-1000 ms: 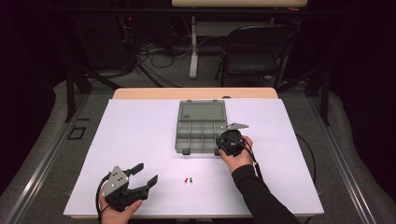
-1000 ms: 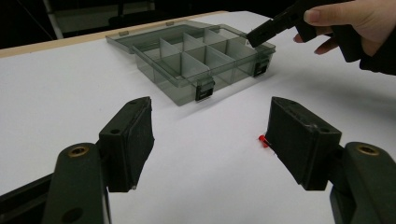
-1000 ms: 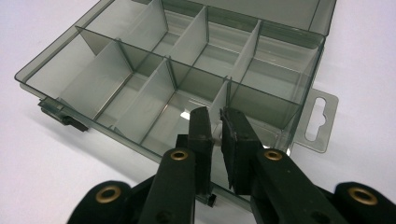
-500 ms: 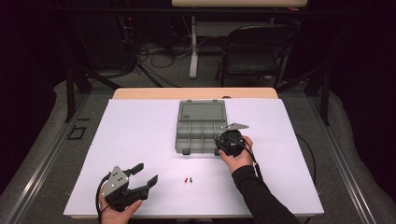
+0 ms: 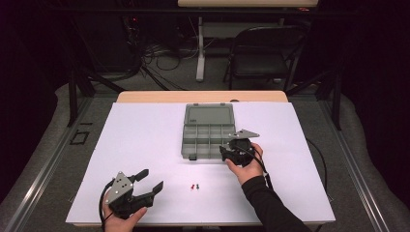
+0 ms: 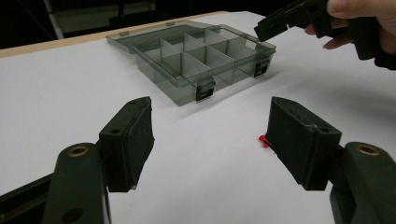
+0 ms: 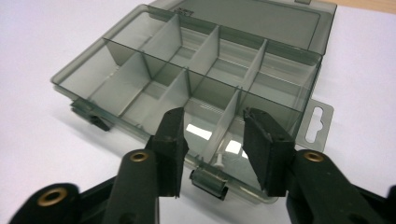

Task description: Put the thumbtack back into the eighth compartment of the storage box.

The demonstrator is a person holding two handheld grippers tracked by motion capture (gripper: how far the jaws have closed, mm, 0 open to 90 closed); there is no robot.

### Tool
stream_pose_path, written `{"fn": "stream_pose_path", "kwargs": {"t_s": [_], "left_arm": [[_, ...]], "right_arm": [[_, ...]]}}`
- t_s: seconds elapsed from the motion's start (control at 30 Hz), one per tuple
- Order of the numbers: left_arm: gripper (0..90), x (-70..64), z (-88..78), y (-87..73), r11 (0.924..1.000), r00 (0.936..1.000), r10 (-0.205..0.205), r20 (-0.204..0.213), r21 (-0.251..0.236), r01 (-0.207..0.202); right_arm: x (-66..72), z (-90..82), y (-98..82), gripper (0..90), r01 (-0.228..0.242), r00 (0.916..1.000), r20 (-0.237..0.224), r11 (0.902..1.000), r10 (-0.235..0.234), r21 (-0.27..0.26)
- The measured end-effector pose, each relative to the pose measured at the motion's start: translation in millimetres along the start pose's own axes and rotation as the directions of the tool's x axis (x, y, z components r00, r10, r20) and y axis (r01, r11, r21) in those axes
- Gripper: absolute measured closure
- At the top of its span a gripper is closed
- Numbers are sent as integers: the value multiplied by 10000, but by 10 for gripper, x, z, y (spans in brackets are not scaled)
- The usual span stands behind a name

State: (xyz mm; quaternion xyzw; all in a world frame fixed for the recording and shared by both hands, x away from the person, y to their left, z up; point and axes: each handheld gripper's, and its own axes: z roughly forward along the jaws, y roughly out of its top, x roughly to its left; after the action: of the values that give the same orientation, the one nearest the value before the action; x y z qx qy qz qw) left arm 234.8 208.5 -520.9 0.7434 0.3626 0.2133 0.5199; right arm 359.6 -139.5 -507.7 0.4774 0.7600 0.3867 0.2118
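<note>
A smoky clear compartment box (image 5: 208, 135) lies open mid-table, its lid folded back. My right gripper (image 5: 225, 152) hovers at the box's front right corner. In the right gripper view its jaws (image 7: 214, 122) stand apart and have just been opening, with nothing between the pads. Below them a small white pin (image 7: 219, 161) lies in the front compartment of the box (image 7: 140, 84). A red pin (image 5: 192, 185) and a green pin (image 5: 198, 185) lie on the white tabletop. My left gripper (image 5: 151, 179) rests open at the front left, and its own view (image 6: 210, 112) shows the red pin (image 6: 263, 140).
The white sheet (image 5: 145, 140) covers the table, with a wooden strip (image 5: 203, 96) along the far edge. A black folding chair (image 5: 263, 53) and cables stand on the floor beyond. A cable trails from my right hand toward the table's front right.
</note>
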Motion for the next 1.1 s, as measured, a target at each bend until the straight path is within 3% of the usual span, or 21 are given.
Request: {"fn": "stream_pose_path", "kwargs": {"t_s": [0.07, 0.2, 0.23, 0.43, 0.77, 0.9, 1.1], "left_arm": [[315, -3, 2, 0, 10000, 10000, -7, 5, 2, 7], [315, -4, 3, 0, 10000, 10000, -11, 8, 9, 11], [315, -5, 3, 0, 10000, 10000, -16, 9, 18, 16], [315, -7, 2, -1, 10000, 10000, -13, 10, 7, 13], [315, -10, 3, 0, 10000, 10000, -10, 14, 4, 10], [315, -11, 5, 0, 10000, 10000, -14, 18, 1, 14], [315, -16, 5, 0, 10000, 10000, 5, -9, 18, -5]], "right_arm": [[20, -26, -2, 544, 22, 10000, -50, 10000, -22, -62], [114, -124, -19, 510, 499, 9987, -120, 9984, -502, -284], [179, -177, -32, 506, 766, 9966, -264, 9960, -778, -462], [342, -275, -97, 512, 1214, 9894, -715, 9904, -1261, -664], [488, -403, -200, 509, 1285, 9835, -1161, 9874, -1388, -921], [532, -446, -263, 490, 1118, 9834, -1324, 9889, -1244, -981], [584, -479, -324, 443, 1217, 9796, -1448, 9849, -1392, -1231]]}}
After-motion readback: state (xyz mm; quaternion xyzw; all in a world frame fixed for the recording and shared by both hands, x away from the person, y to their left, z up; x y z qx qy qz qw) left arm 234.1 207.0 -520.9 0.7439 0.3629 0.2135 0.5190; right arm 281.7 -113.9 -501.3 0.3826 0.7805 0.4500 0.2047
